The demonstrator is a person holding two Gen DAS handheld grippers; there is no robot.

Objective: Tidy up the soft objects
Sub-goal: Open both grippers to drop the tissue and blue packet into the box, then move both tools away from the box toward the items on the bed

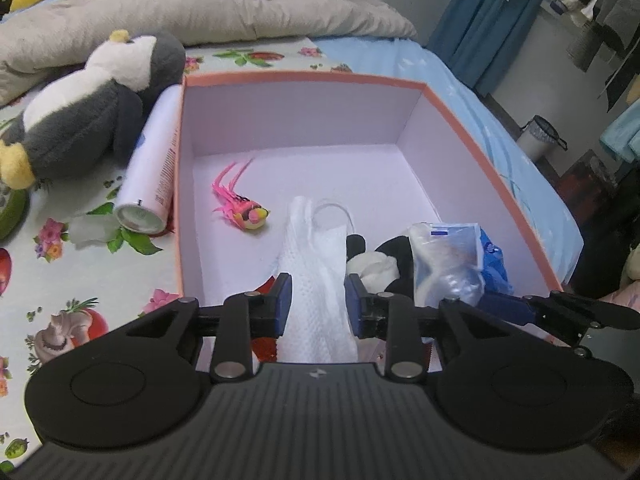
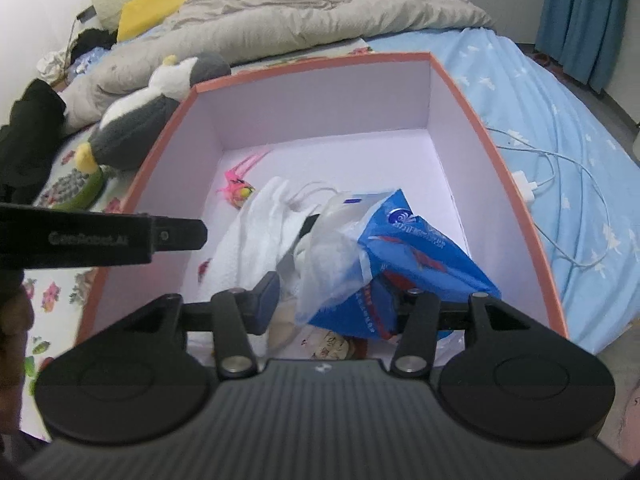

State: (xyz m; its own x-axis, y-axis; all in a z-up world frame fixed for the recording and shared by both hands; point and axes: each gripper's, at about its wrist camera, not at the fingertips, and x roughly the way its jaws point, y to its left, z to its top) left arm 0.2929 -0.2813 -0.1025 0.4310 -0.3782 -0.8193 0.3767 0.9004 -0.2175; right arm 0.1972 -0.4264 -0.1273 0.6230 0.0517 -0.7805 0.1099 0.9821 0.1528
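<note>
**Cloth and bag going into the box**

A white cloth is lying in the near part of the pink-rimmed box, and the left gripper is clenching it between its blue pads. To its right, the right gripper is grasping a blue plastic bag over the box's near right corner. A pink toy is sitting farther in. Left of the box, a penguin plush and a spray can are resting on the bed.

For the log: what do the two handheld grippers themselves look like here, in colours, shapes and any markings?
Both the left gripper and right gripper match: matte black ribbed bodies, two round discs, black linkage bars with silver rivets, blue finger pads. The right wrist view shows pale "GenRobot.AI" lettering on the left gripper's side. No cables or sleeves visible.
</note>
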